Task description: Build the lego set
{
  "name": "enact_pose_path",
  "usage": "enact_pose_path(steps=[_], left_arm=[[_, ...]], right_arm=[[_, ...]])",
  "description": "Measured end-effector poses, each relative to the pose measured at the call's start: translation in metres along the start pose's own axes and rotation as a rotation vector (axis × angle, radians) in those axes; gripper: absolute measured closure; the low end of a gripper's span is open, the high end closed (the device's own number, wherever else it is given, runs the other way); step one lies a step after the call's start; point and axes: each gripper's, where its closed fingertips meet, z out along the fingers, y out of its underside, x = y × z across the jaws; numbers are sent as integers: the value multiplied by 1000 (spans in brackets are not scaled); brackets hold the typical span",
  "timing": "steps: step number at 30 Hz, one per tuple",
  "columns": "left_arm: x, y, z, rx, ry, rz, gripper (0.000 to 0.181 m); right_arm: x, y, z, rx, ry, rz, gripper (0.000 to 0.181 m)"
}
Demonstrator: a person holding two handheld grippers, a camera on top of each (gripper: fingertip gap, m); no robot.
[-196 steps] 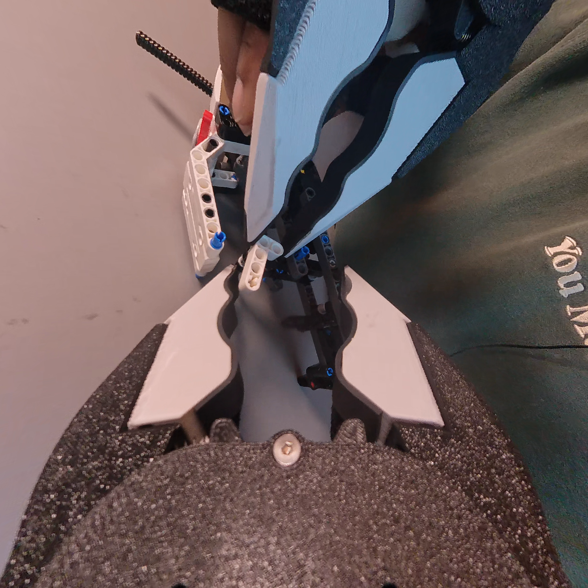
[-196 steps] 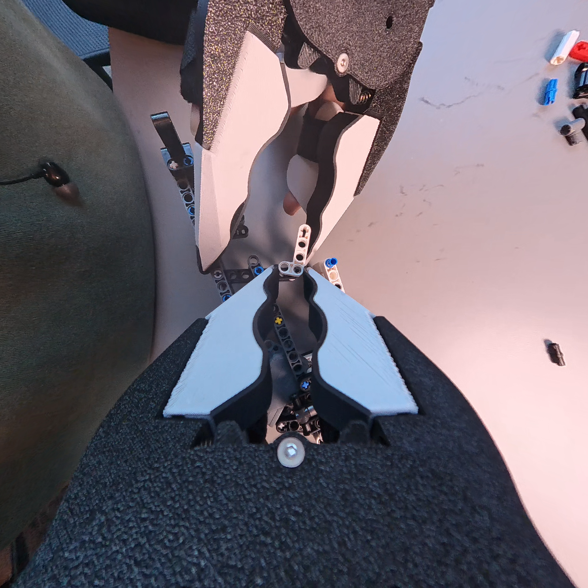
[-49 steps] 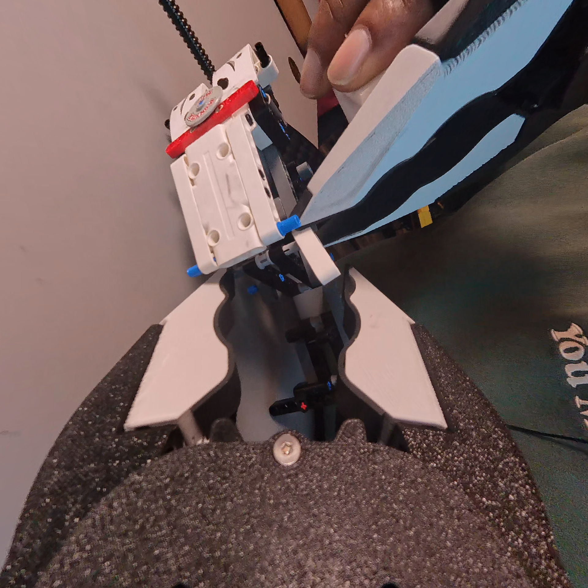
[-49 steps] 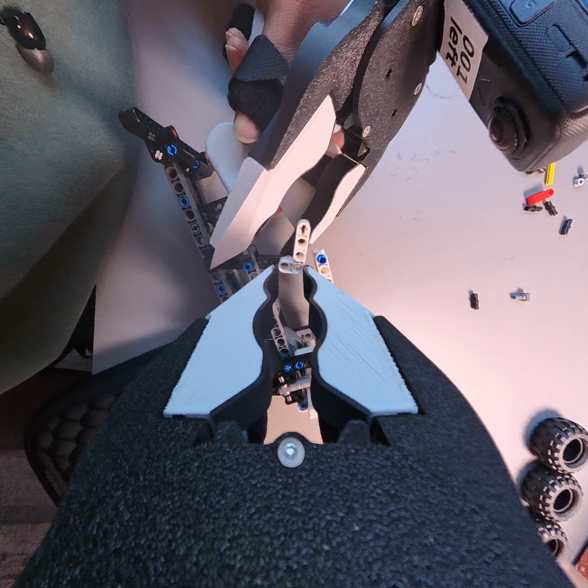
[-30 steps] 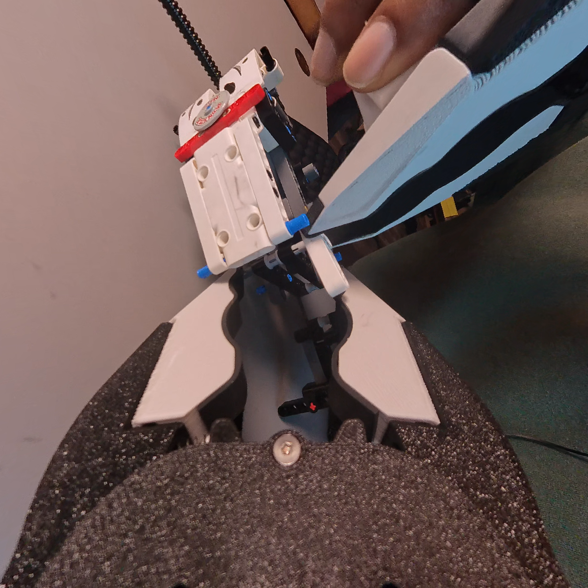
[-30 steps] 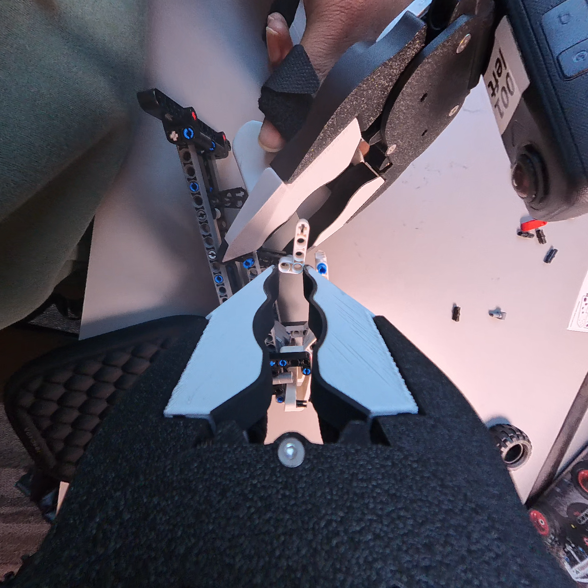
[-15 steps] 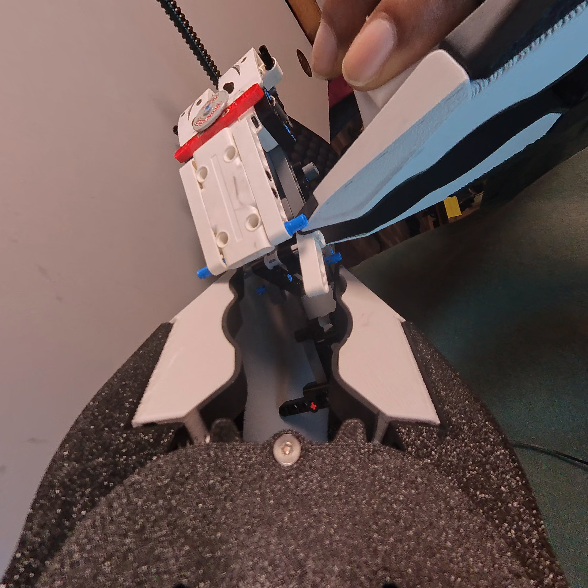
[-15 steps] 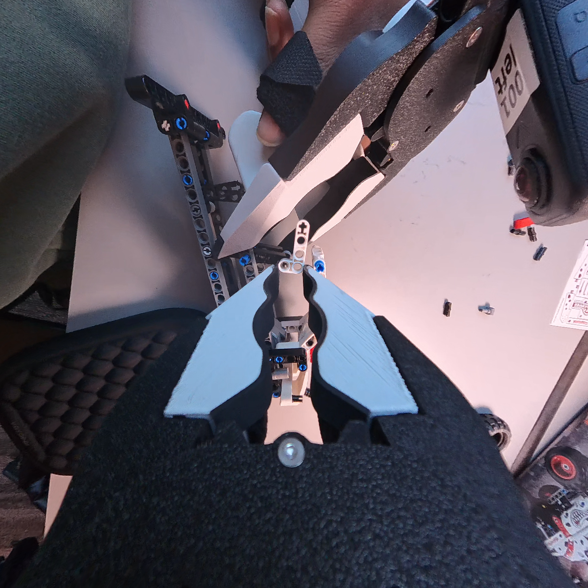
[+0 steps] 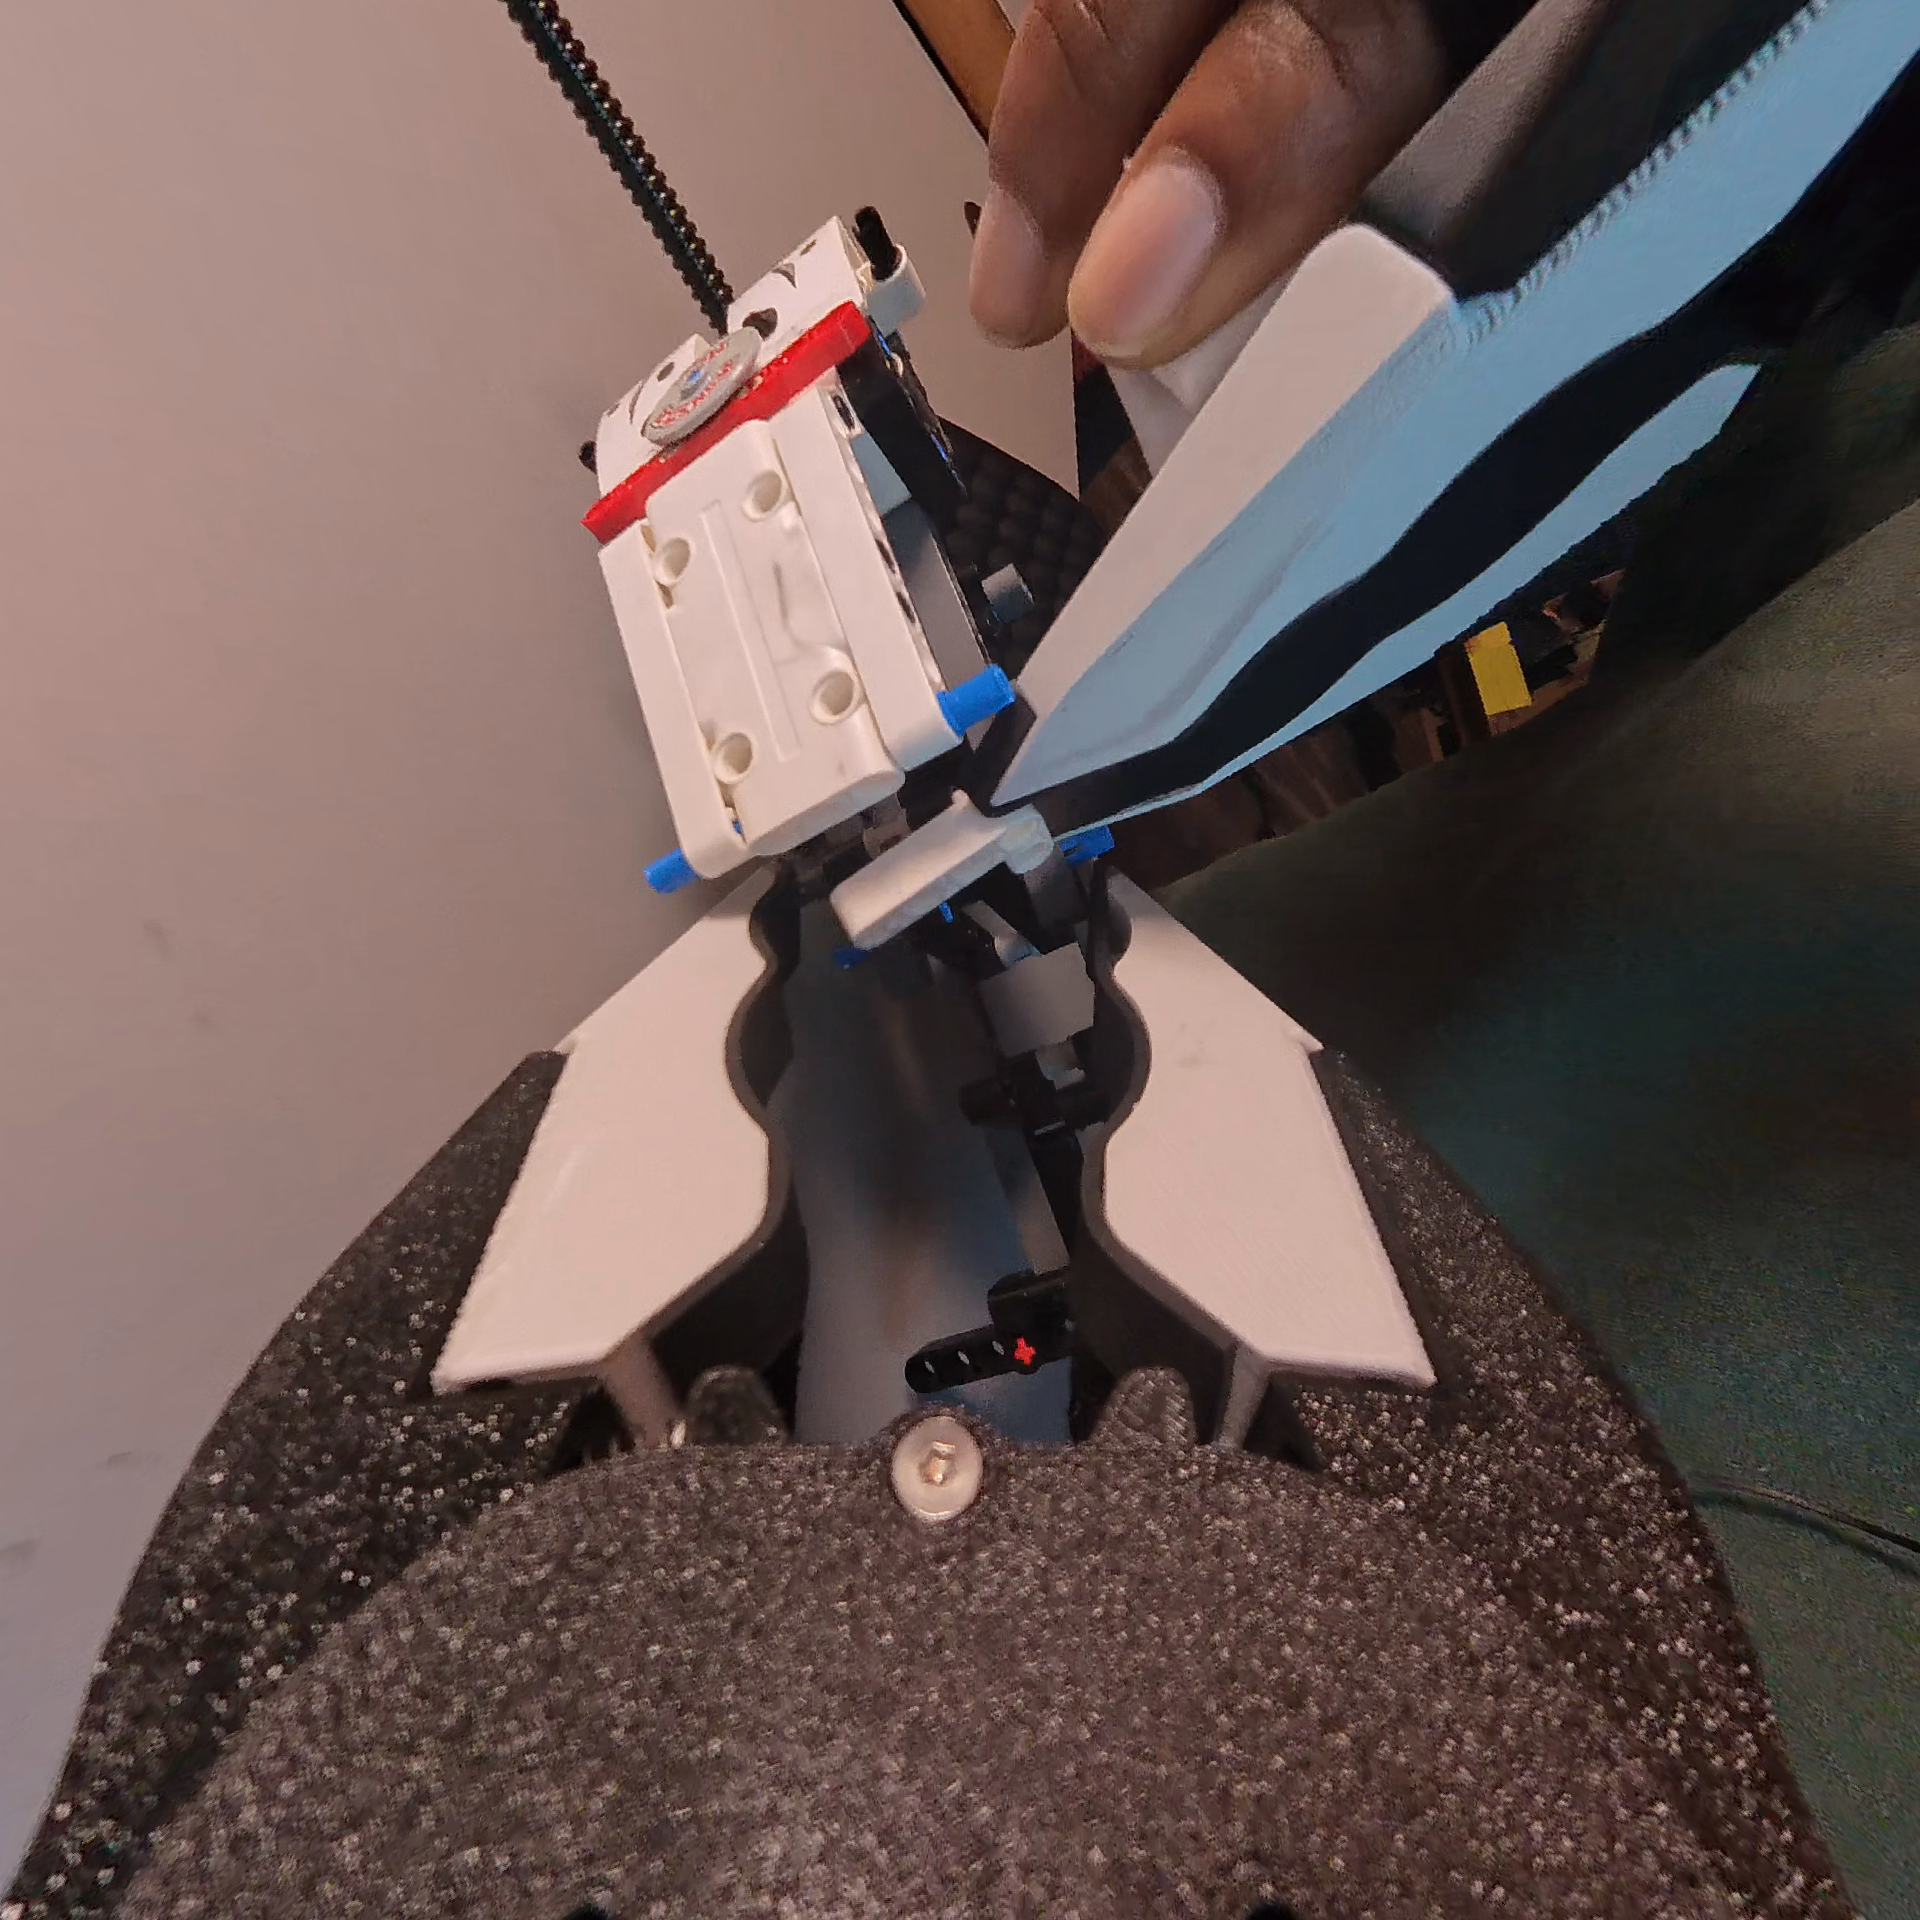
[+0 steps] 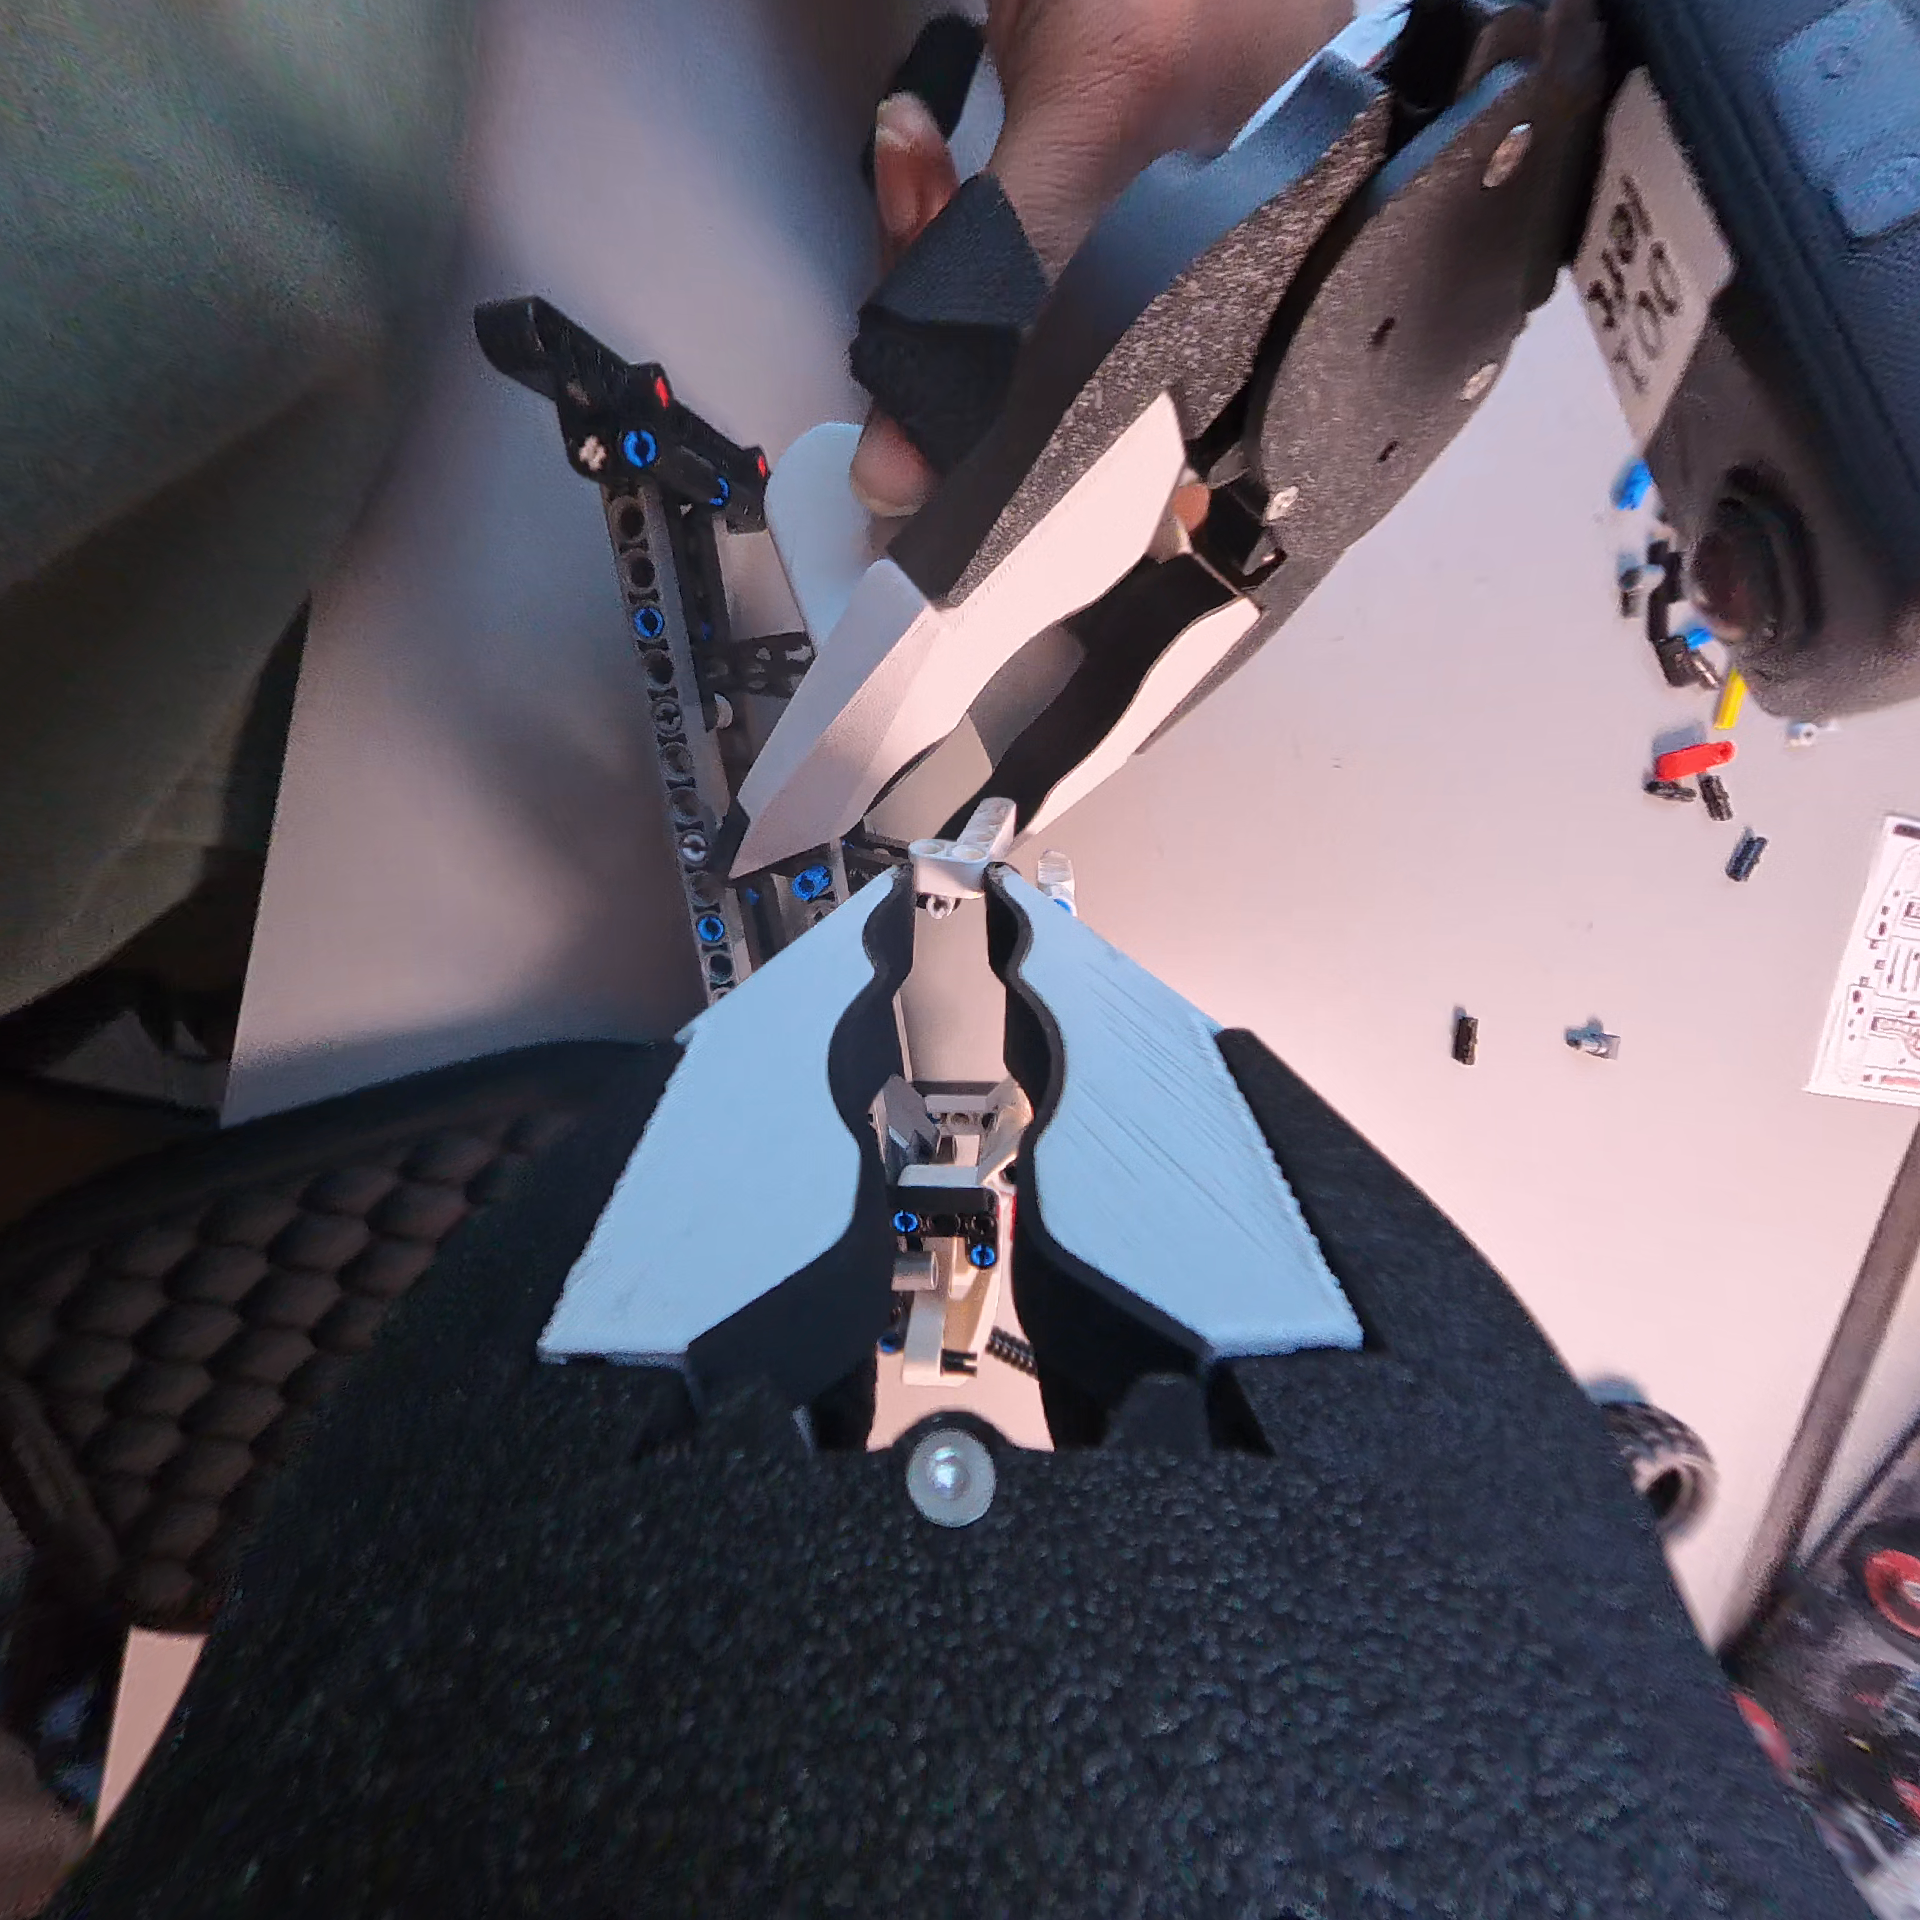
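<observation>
Left wrist view shows your left gripper (image 9: 940, 935) clamped on the dark frame of the lego model (image 9: 769, 665), which is held in the air, clear of the table (image 9: 260, 520). Its white panel, red strip and blue pins stand just beyond your fingertips. Your right gripper (image 10: 951, 883) is clenched on a small white angled beam (image 10: 961, 847), its tip touching the model where the two grippers meet. Whether the beam is seated on its pin you cannot tell from here.

I judge the build partly done: the chassis and cab block are together. Much is left: loose pins and connectors (image 10: 1688, 764) lie toward the table's far right edge, and black tyres (image 10: 1662, 1465) wait unfitted at its right edge.
</observation>
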Motion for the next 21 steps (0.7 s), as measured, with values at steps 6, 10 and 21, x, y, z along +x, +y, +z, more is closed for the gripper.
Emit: enact_pose_path(steps=[6,10,21], left_arm=[[1,2,-6,1,23,-10,120],[6,7,-29,-6,19,54,123],[39,-26,-51,183,190,50,173]], right_arm=[[7,-3,-9,203,56,145,168],[5,-11,-20,369,106,199,168],[0,-22,-22,400,214,96,181]])
